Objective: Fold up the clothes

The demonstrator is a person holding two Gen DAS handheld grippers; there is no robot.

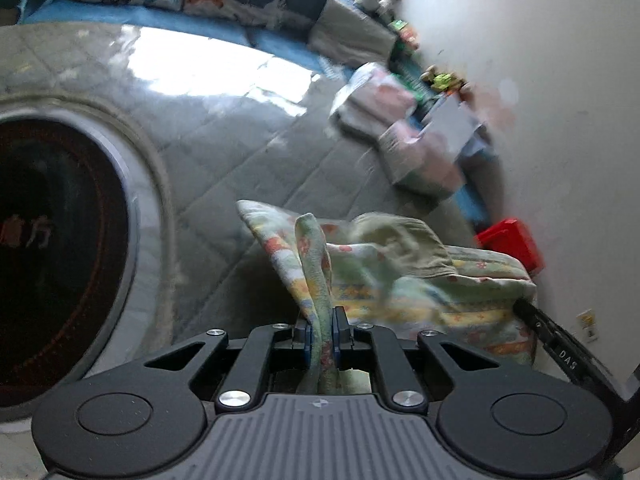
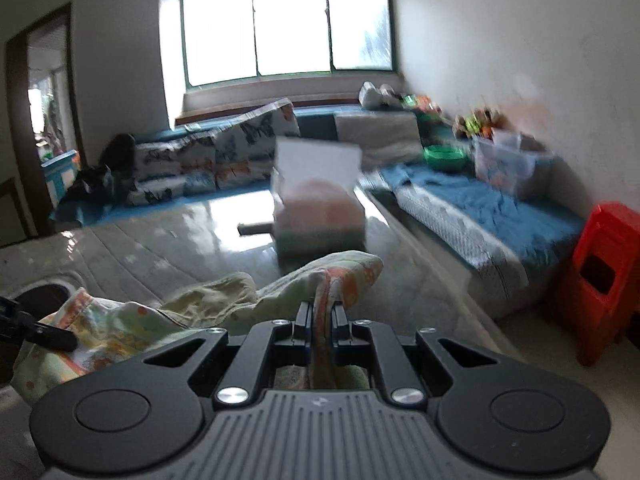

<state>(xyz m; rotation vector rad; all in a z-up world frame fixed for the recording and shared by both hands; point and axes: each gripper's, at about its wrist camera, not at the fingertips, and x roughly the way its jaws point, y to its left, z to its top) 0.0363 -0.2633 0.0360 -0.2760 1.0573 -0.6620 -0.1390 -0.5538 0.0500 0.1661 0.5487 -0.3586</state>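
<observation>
Both tools are clamped on the same floral garment (image 1: pixel 400 280): the left tool (image 1: pixel 322 332) pinches one bunched edge, the right tool (image 2: pixel 322 330) another. The cloth hangs slack between them above the grey quilted mat (image 1: pixel 224 152), its length running tool to tool, neither nearer.

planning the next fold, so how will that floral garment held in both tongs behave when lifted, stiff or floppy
Probably floppy: the floral garment sags and bunches between the left tongs and the right tongs. Likely light, since thin pinched folds carry it. It may droop where unsupported, given its soft creases.
</observation>
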